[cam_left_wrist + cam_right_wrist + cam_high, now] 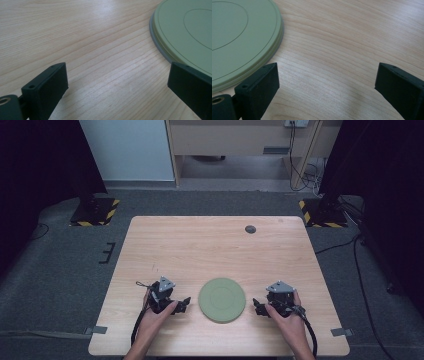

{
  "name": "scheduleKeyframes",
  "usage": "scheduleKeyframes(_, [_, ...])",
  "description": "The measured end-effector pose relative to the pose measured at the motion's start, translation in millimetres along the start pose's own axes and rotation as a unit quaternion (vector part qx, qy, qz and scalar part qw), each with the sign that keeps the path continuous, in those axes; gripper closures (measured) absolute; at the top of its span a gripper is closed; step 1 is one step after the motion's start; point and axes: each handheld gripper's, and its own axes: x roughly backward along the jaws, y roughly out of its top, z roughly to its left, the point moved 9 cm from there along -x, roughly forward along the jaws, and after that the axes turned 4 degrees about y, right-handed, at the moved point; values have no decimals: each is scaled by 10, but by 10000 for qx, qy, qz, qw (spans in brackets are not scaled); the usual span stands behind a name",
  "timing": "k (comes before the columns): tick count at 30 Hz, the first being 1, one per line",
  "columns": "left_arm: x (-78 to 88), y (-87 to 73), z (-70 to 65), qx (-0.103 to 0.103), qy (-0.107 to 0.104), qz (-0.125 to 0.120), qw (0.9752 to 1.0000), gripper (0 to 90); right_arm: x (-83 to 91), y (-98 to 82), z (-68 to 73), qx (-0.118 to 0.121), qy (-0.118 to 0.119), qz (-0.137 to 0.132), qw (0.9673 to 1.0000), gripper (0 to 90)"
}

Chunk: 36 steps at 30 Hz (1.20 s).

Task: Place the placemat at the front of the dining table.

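Green plate (pixel 222 300), between both spread claws

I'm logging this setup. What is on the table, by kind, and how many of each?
Green round plate: 1
Gripper: 2, left gripper and right gripper, both open
Small dark disc near the table's far edge: 1
Total: 4

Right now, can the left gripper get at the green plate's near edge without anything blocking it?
Probably yes. The left gripper sits open beside the green plate, jaws pointed toward it, with bare table between them. The right gripper waits on the far side, out of its path.
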Motion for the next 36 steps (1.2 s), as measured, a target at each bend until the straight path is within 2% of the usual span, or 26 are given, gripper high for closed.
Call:
scheduleKeyframes(4, [-6,11,-84,-81,-71,-4,9999,23,-13,5,18,50,34,-4,10000,54])
scheduleKeyframes(10, [-24,18,-220,-99,-219,-33,9997,23,-31,14,80,117,122,4,9999,56])
scheduleKeyframes(15, [-55,9,-317,-236,-270,17,9994,23,-38,18,97,130,135,3,9998,57])
scheduleKeyframes(26, [-82,26,-335,-314,-183,9,9993,25,-45,45,138,208,167,-61,9996,66])
scheduleKeyframes(36, [-103,17,-356,-347,-194,55,9992,24,-68,67,213,301,241,-84,9992,68])
